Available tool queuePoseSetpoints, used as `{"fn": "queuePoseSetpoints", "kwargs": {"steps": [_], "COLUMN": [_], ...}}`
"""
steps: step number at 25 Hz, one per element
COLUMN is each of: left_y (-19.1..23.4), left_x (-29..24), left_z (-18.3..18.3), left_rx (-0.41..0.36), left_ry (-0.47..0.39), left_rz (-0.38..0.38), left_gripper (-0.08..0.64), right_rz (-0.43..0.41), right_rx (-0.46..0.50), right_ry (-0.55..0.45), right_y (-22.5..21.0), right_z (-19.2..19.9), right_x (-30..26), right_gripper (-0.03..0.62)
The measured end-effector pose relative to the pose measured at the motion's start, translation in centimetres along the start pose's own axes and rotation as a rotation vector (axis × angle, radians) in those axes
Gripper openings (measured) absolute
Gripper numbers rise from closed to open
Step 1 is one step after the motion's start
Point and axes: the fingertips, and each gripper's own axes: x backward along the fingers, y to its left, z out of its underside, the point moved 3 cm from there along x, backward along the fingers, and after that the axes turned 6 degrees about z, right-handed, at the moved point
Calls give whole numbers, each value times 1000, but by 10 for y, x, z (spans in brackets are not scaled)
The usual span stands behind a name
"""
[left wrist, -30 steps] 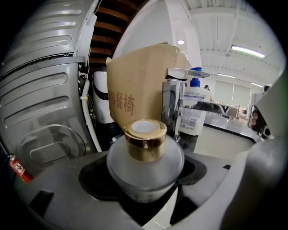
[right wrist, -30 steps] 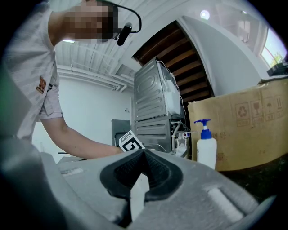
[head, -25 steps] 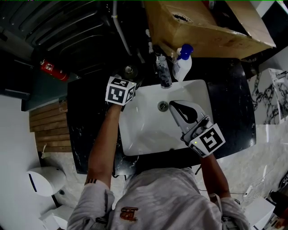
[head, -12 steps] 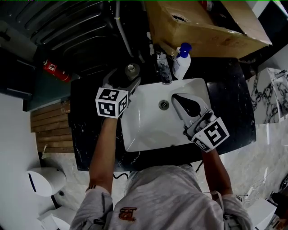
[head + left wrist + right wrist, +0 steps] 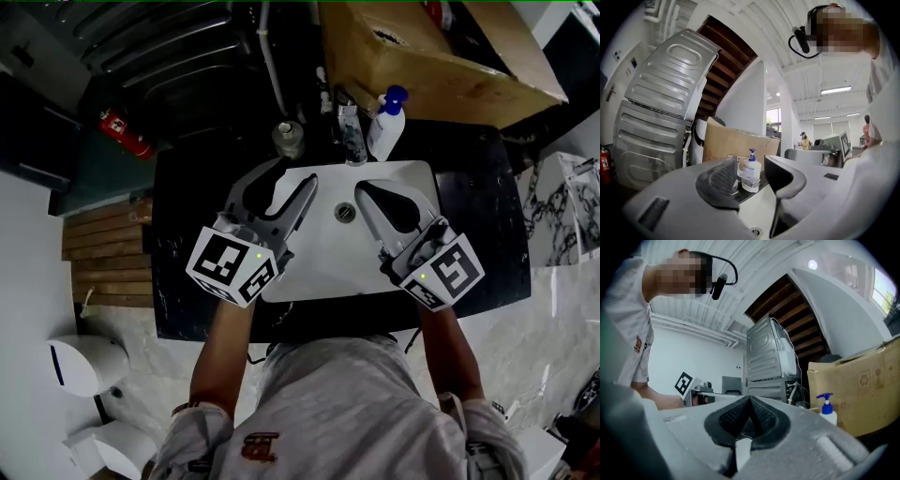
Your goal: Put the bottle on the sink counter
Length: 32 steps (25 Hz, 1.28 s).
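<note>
The bottle point(image 5: 289, 138), small and grey with a round top, is seen upright on the dark bench point(image 5: 183, 239), behind the back left corner of the white sink point(image 5: 323, 267) and just left of the tap point(image 5: 351, 139). It is touched by neither gripper. The left gripper point(image 5: 286, 178) is held level over the left part of the sink, well short of the bottle. Its fingers point(image 5: 298, 202) have just been closing and are now set partly apart, with nothing gripped between them; only the tap and a white pump bottle point(image 5: 387, 127) with a blue top are framed in the gap, far behind. The right gripper point(image 5: 364, 191) is held over the right part of the sink with its fingers brought together on nothing. A cardboard box point(image 5: 441, 56) is seen behind the pump bottle.
</note>
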Motion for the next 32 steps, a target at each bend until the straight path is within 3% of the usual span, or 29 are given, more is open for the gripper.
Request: {"fn": "queuePoseSetpoints", "kwargs": {"steps": [6,10,32], "left_y": [-20,-34,-62], "left_x": [19,22,21], "left_z": [-14,-17,-24], "left_rx": [-16,-38,-71], "left_ry": [-47,-68,-78], "left_rz": [-58,-66,-9], "left_gripper": [51,2,2], "right_rz": [-46,-68,-71], "right_rx": [8,19,60], "right_ry": [-28,-42,-54], "right_y": [21,29,45], "right_z": [-10,-14,-17], "right_x": [-1,1,6], "right_gripper": [0,0,0]}}
